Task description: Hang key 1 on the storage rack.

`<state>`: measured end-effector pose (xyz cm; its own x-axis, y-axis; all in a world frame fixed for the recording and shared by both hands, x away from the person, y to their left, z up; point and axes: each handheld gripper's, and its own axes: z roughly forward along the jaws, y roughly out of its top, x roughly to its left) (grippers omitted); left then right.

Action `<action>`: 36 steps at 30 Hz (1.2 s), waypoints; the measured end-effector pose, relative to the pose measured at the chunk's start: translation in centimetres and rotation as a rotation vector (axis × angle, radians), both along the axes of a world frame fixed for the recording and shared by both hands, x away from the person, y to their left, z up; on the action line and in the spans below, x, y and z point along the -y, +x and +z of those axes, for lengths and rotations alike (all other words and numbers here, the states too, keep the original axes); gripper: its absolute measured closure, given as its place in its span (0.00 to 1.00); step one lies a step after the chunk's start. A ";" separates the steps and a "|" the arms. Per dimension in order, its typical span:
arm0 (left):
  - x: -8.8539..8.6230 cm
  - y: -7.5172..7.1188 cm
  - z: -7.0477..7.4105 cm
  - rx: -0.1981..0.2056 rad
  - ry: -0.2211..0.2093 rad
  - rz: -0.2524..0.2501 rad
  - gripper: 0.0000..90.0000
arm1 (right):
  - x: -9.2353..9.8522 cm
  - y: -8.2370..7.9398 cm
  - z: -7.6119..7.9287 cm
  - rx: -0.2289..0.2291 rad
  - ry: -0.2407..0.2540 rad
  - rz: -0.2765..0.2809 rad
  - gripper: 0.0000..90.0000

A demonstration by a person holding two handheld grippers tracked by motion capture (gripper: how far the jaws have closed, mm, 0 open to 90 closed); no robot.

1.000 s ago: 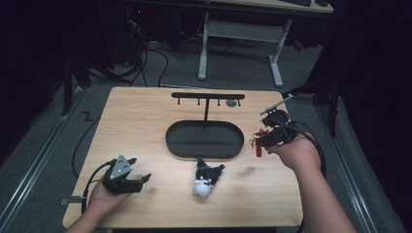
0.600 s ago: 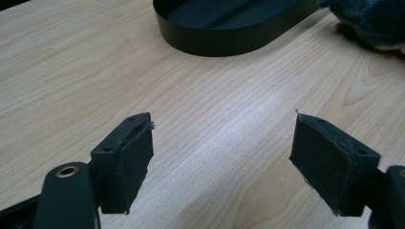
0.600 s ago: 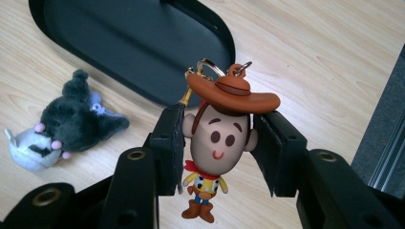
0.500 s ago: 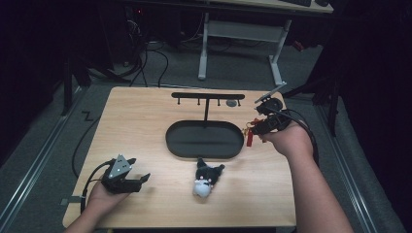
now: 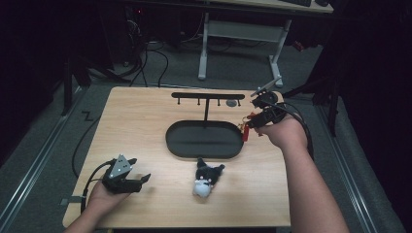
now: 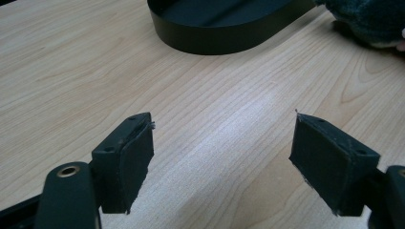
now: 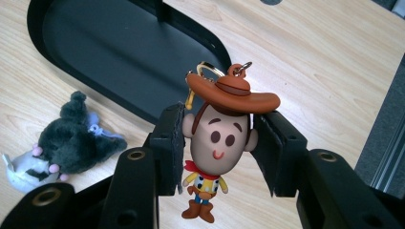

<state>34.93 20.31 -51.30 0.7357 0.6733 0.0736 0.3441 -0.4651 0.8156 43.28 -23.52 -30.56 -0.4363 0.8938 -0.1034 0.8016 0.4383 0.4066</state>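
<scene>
Your right gripper [image 7: 217, 143] pinches the cowboy keychain [image 7: 217, 138] by the head, ring up and free, held above the tabletop [image 5: 145, 121] just right of the black tray [image 5: 204, 141] and near the hook stand [image 5: 208, 97], probably for hanging. Your left gripper [image 6: 222, 157] rests spread and empty near the front-left corner, out of the way; the plush toy [image 5: 206, 178] lies before the tray.

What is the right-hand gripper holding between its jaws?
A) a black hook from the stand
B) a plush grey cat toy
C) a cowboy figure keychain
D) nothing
C: in the right gripper view the right gripper clamps the cowboy keychain by its head, brown hat above the pads.
</scene>
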 end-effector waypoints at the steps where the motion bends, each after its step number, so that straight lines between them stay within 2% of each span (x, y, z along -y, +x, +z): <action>1: 0.0 0.0 0.0 -0.001 -0.002 -0.003 0.25 | -0.1 0.1 0.1 -0.001 -0.004 0.000 0.62; 24: 0.0 0.2 0.0 -0.002 -0.003 -0.012 0.26 | -1.8 4.1 0.9 0.015 -0.011 0.000 0.62; 36: 0.0 0.3 0.0 0.001 0.000 -0.014 0.26 | -2.5 5.8 0.1 0.020 -0.009 -0.015 0.62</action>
